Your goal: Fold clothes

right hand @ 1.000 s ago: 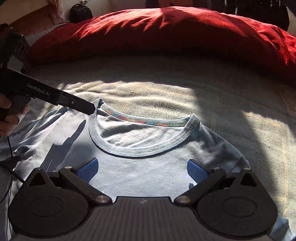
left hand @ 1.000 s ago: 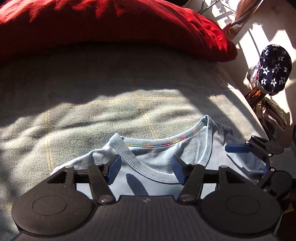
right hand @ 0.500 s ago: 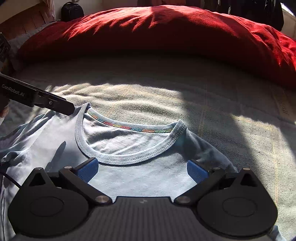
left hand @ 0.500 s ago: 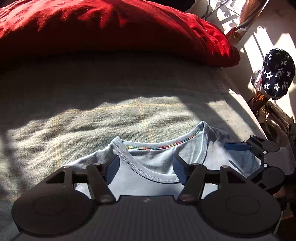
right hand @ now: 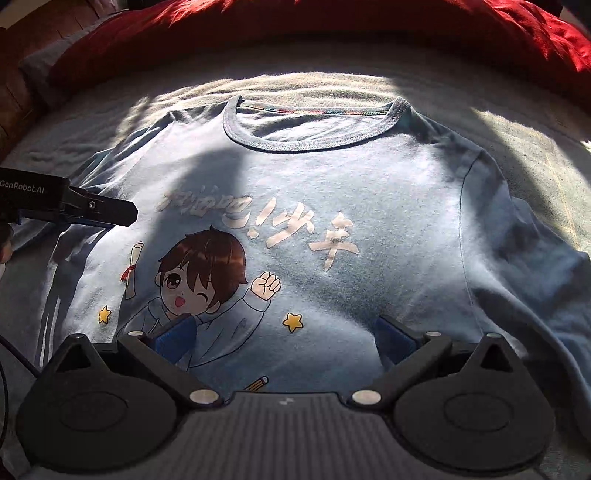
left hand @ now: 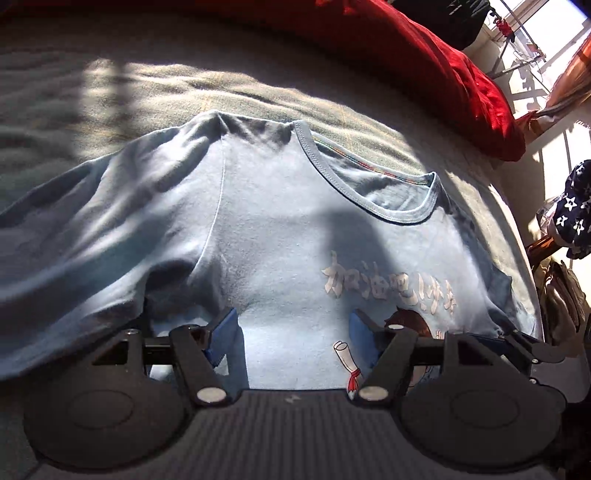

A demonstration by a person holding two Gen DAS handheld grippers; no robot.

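Pulling back from the collar, both grippers now hover over the chest print of the light blue T-shirt [right hand: 332, 221], spread face-up on the bed [right hand: 498, 122], neckline at twelve o'clock. Left gripper [left hand: 295, 332] is opening, right gripper [right hand: 284, 339] gapes; both empty. Folding hasn't begun.

Hard sunlight is thrown across the bed [left hand: 110, 92] from the window [left hand: 546, 40] at the upper right of the left wrist view, where the glass is overexposed. Broad dark shadows are cast over the blue T-shirt [right hand: 369, 206]. The red pillow [right hand: 258, 33] is half lit. Straight lines are bent by fisheye distortion near the edges, and the corners seem slightly soft.
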